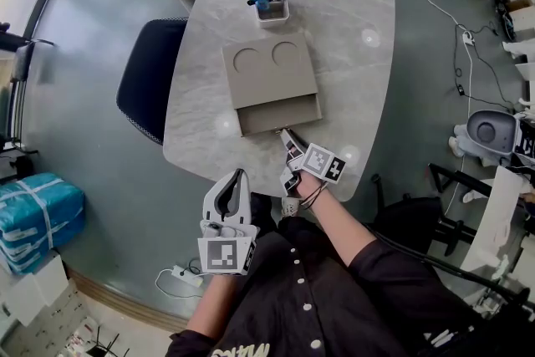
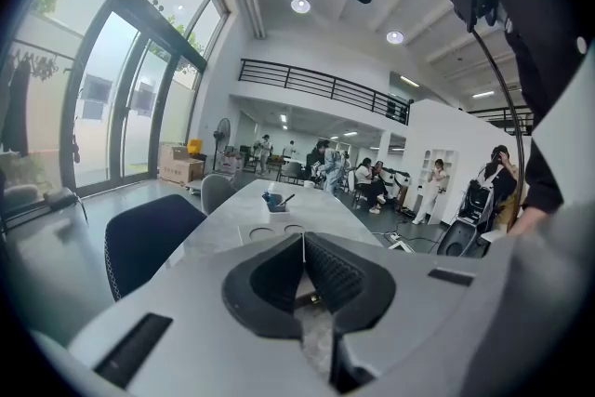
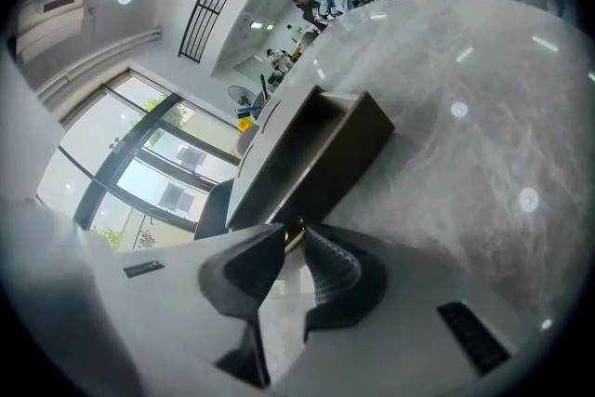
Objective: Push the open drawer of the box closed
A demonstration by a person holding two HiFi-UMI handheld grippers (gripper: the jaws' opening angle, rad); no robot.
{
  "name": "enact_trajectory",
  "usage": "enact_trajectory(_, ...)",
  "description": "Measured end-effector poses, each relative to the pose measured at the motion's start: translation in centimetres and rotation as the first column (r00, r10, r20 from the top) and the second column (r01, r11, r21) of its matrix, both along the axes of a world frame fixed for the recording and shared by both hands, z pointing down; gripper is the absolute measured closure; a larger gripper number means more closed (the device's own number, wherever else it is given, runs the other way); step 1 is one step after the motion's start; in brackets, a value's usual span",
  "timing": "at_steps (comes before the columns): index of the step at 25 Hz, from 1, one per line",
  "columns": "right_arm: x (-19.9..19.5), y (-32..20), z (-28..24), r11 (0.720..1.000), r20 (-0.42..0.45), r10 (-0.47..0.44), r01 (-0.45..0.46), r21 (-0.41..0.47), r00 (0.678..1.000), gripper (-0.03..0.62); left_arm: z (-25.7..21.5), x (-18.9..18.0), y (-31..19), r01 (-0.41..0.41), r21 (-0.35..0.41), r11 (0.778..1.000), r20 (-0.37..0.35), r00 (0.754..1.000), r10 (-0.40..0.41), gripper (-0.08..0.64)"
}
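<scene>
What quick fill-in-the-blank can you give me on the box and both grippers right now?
1. The drawer of the box stands ____.
2. The right gripper has its jaws on the drawer's small gold ____.
3. The left gripper holds nothing, and its jaws are ____.
Missing words: open; knob; shut.
</scene>
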State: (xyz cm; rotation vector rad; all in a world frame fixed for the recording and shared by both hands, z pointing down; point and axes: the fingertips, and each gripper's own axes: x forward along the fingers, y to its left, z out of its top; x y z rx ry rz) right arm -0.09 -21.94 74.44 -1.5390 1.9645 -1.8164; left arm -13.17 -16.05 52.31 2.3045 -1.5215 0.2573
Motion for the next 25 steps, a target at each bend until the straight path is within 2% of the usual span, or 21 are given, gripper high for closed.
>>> enact_trajectory(25, -1.1, -7.0, -0.1, 1.000, 0.014, 0.010, -0.010, 0.024, 1.000, 0.526, 2.7, 0.5, -4.4, -0.014, -0.021, 1.000, 0.022, 1.000, 0.015, 0.543)
